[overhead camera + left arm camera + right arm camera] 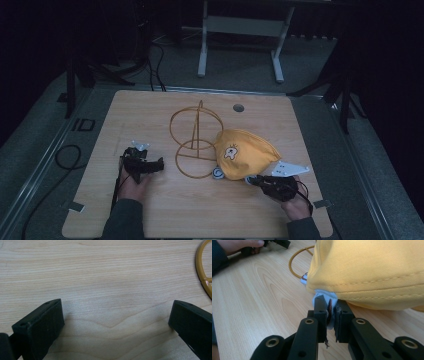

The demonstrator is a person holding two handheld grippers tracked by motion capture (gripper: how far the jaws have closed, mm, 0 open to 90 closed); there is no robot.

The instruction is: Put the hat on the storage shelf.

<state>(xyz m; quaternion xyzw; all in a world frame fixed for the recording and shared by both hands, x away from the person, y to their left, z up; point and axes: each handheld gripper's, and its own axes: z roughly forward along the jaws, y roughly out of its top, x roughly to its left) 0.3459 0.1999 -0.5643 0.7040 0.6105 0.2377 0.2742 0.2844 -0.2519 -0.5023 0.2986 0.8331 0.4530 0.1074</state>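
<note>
A yellow cap (242,152) with a small cartoon patch lies on the wooden table (150,210), right of a gold wire stand (196,140) made of rings and an upright. My right gripper (251,179) is at the cap's near edge. In the right gripper view its jaws (333,307) are shut on the pale blue inner edge under the cap's (372,267) yellow rim. My left gripper (159,165) rests left of the stand, and its jaws (116,320) stand wide open over bare wood. The stand's ring (201,272) curves in at the right of that view.
A small white and blue piece (218,173) peeks from under the cap's left edge. The table has a round hole (238,107) near its far edge. Cables (67,155) lie on the floor to the left. A metal frame (240,30) stands behind the table.
</note>
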